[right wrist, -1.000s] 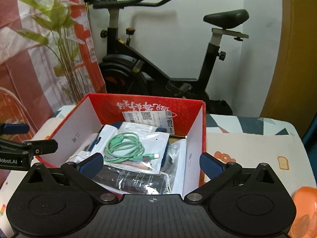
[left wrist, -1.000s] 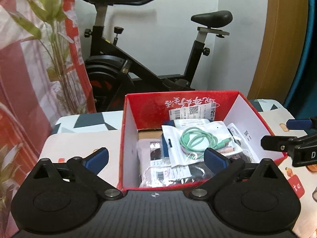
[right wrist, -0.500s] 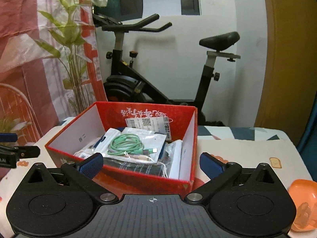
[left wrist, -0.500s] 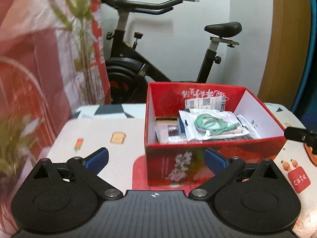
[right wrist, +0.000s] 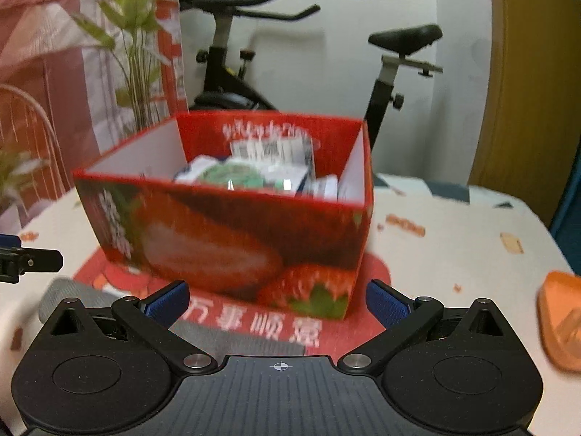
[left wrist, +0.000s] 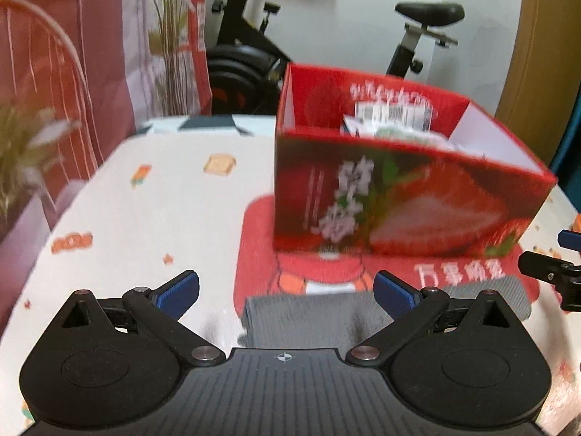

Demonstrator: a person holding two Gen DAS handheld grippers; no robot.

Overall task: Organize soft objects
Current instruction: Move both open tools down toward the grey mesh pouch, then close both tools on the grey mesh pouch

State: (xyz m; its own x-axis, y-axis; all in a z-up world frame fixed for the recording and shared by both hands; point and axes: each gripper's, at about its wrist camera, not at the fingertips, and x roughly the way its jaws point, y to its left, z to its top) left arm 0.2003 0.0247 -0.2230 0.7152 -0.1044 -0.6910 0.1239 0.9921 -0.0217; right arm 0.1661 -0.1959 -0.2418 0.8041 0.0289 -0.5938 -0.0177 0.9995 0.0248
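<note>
In the left wrist view, the left gripper (left wrist: pixel 287 292) has its two blue fingers wide apart and holds nothing. A gray cloth (left wrist: pixel 319 321) lies flat on the surface (left wrist: pixel 145 218), right between the fingers and a bit under them. The cloth rests partly on a red mat (left wrist: pixel 261 254) with white writing. Behind it a red box (left wrist: pixel 399 210) with a strawberry picture stands on the mat. Packets (left wrist: pixel 392 123) poke up inside the box, but they look blurry. The other gripper's black tip (left wrist: pixel 552 272) shows at the right edge. An exercise bike (left wrist: pixel 254 54) stands behind the surface.

In the right wrist view, the right gripper (right wrist: pixel 277 301) is also wide apart and empty. The red box (right wrist: pixel 225 232) sits just past its fingers. A green coil in a bag (right wrist: pixel 232 176) lies on top inside the box. The gray cloth (right wrist: pixel 83 296) lies at the lower left, partly hidden by the gripper. An orange thing (right wrist: pixel 561 319) sits at the right edge.
</note>
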